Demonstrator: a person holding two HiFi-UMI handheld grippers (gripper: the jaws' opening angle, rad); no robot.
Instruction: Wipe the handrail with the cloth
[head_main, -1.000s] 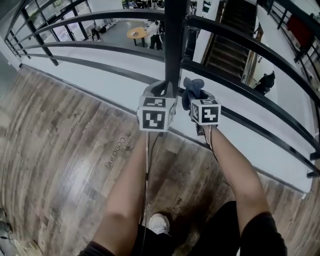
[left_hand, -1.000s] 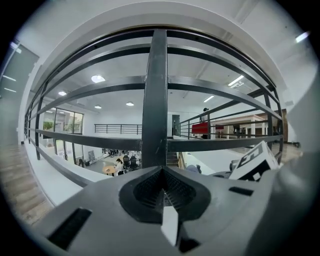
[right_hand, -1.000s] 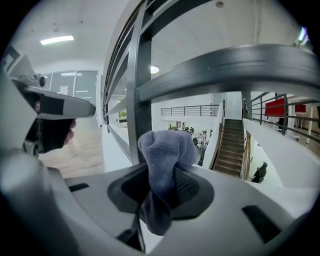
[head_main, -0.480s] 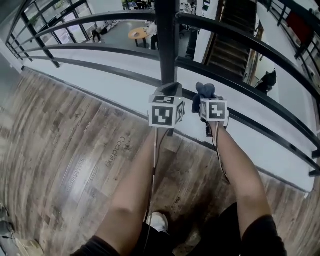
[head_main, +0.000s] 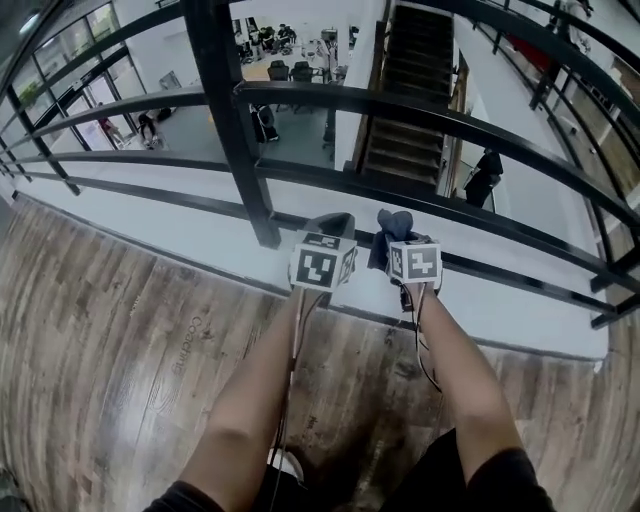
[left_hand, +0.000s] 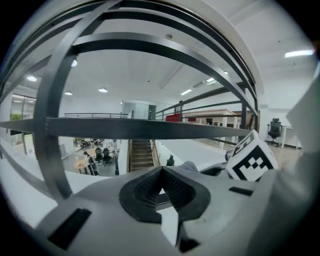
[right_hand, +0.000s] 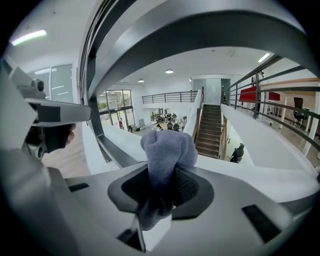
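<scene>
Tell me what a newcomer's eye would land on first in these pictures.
First comes the bunched blue-grey cloth clamped in the right tool, held close to the black handrail. Next come the rail's long bars and thick upright post sweeping across the head view, with the drop to a lower floor and a staircase beyond. The left tool sits beside the right one, shut on nothing.

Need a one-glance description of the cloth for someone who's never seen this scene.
Start at the black railing, just right of its thick post. Two hand-held tools sit side by side there; the cloth is the bunched grey-blue wad pinched in the right tool. The left tool beside it grips nothing.
</scene>
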